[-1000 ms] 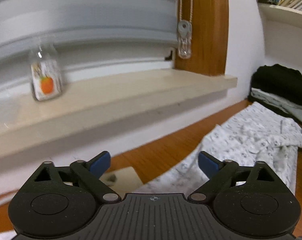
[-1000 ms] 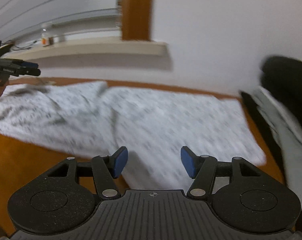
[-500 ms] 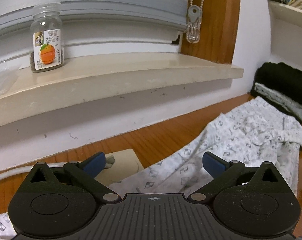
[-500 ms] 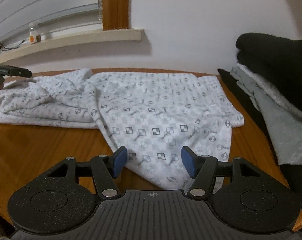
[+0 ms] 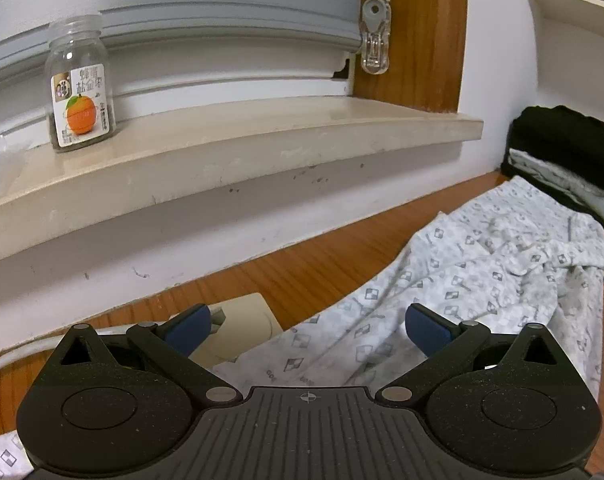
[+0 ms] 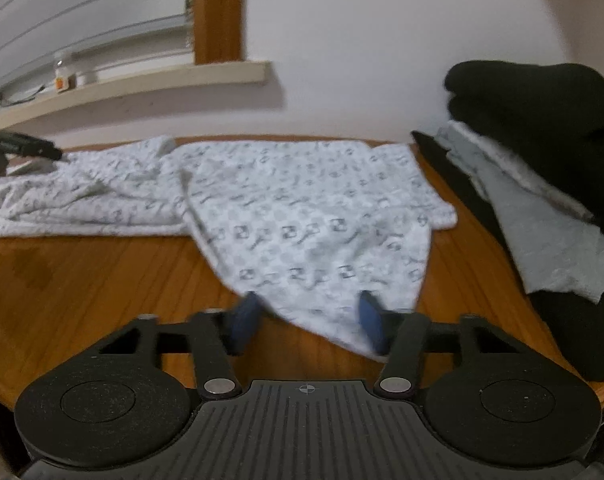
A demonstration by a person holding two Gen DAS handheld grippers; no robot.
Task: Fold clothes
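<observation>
— Right wrist view: what lay under me?

— The table [image 6: 82, 280], wood, took up most of it. Across it the garment [image 6: 302, 216] was spread, white with a grey check print, one part running left along the far edge, a broader flap coming toward me. To the right a pile [image 6: 542, 184] of dark and grey clothes sat against the wall, just beside the garment's far corner.

— And my right gripper [image 6: 308, 320]?

— Its jaws were closing, with the near hem of the flap between the blue pads [image 6: 244, 320]. The picture was blurred there; the pads did not seem to press the cloth yet.

— The left gripper [image 5: 308, 326]?

— Released, jaws wide, low over the garment's other end with nothing gripped. A beige pad [image 5: 242, 328] lay on the table by its left finger. Beyond, on the sill [image 5: 262, 136], stood a jar [image 5: 80, 108] with an orange on its label.
</observation>
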